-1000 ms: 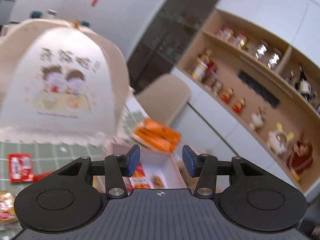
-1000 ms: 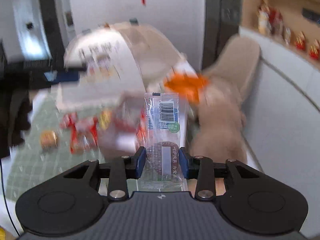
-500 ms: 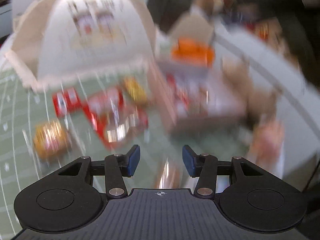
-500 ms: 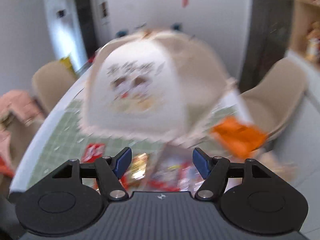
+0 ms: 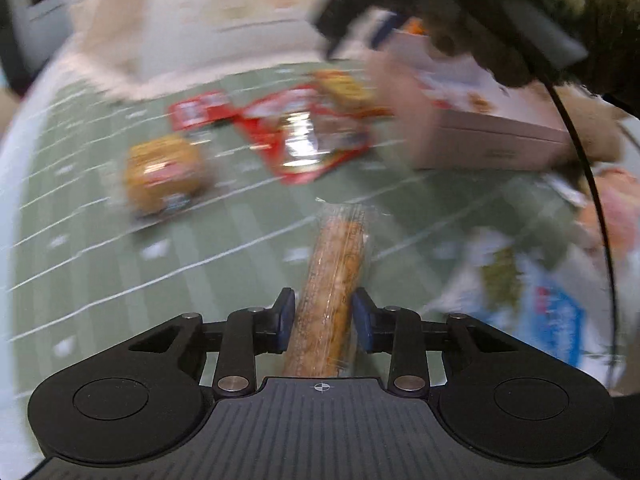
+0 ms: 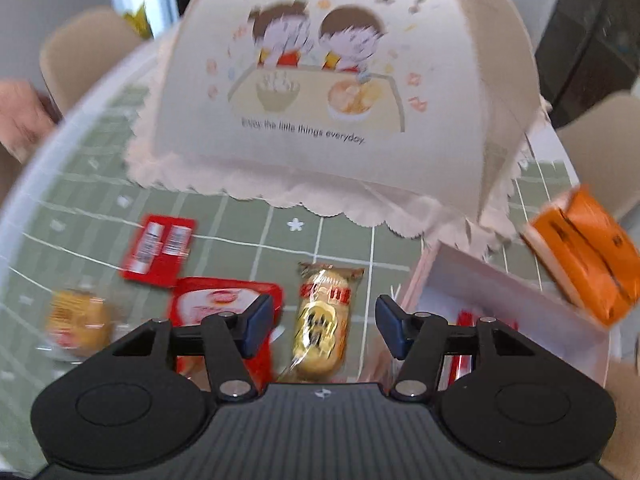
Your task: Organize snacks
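Note:
My left gripper (image 5: 322,318) has its jaws around a long brown snack bar in clear wrap (image 5: 334,276) that lies on the green checked tablecloth (image 5: 120,264); the pads stand close beside it, with contact unclear through blur. My right gripper (image 6: 322,326) is open and empty above a yellow rice cracker packet (image 6: 322,320). A white box (image 6: 504,296) holding snacks stands at the right, also in the left wrist view (image 5: 492,132). Red packets (image 6: 158,254) (image 5: 308,136) and a round yellow snack (image 6: 78,322) (image 5: 160,172) lie on the cloth.
A large dome food cover (image 6: 340,92) with a cartoon print stands behind the snacks. An orange pack (image 6: 588,264) leans at the box's far edge. A blue and white packet (image 5: 552,320) lies right of the left gripper. Beige chairs (image 6: 84,56) surround the table.
The right gripper let go of the clear packet, opened, and now hangs over the rice cracker. The left gripper swung down to the table and now straddles the brown snack bar.

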Available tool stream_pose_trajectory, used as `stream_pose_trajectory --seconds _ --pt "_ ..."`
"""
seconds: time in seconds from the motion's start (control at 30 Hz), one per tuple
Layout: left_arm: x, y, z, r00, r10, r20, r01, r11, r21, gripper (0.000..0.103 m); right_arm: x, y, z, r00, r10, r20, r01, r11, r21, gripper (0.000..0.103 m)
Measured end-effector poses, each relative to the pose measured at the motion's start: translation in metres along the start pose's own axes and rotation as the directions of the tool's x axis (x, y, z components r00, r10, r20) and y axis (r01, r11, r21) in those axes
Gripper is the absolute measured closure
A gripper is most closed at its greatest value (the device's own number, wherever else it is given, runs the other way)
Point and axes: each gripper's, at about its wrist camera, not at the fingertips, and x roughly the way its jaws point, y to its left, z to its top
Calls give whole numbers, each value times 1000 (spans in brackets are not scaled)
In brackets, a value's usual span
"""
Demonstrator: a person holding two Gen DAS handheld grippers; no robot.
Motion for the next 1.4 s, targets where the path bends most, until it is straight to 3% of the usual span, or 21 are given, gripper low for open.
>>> stream_pose_trajectory --seconds 0.07,0.17,0.3,0.4,0.5,0.67,0.77,0.97,1.03,1.17,1.27,1.3,1.33,1.4 --pt "-6 16 -6 999 49 -2 -49 998 -50 67 21 3 5 999 -36 -28 36 999 -6 51" --pt "-15 39 -13 996 88 3 -87 986 -142 67 37 4 9 998 -20 -59 21 1000 14 61" --pt "-27 61 -19 997 81 18 -74 963 -258 67 33 20 -4 996 27 -86 -29 999 -17 67" --pt "-28 66 -19 998 64 21 -55 958 -282 67 14 32 -26 985 134 -106 -136 991 -11 67" --pt "-24 67 -17 998 54 22 -45 954 -296 67 -9 43 -59 955 259 -143 -261 965 6 67" --pt "-17 66 -10 999 22 44 -7 950 -311 67 -46 55 -116 926 340 -163 -343 939 10 67" --pt "-18 68 -2 997 -2 80 28 947 -320 67 -62 48 -143 919 361 -156 -360 932 35 67" --pt "-12 95 71 973 -54 226 134 924 -357 68 -90 27 -169 939 335 -77 -325 939 112 62" --pt "7 111 106 970 -21 242 118 911 -396 68 -100 20 -176 945 326 -40 -317 937 149 50" --pt "69 138 152 989 61 134 12 875 -483 68 -116 11 -191 953 303 -12 -294 934 201 50" --pt "116 145 165 998 50 50 -17 851 -525 68 -132 7 -206 971 241 7 -238 953 188 48" --pt "124 143 166 997 49 51 -16 855 -518 67 -136 5 -211 976 219 12 -217 959 182 45" --pt "126 137 169 994 66 84 -17 872 -489 67 -140 3 -215 980 201 14 -200 963 179 42" --pt "132 121 174 995 69 76 -33 915 -401 66 -144 -3 -223 984 175 12 -175 969 175 41"
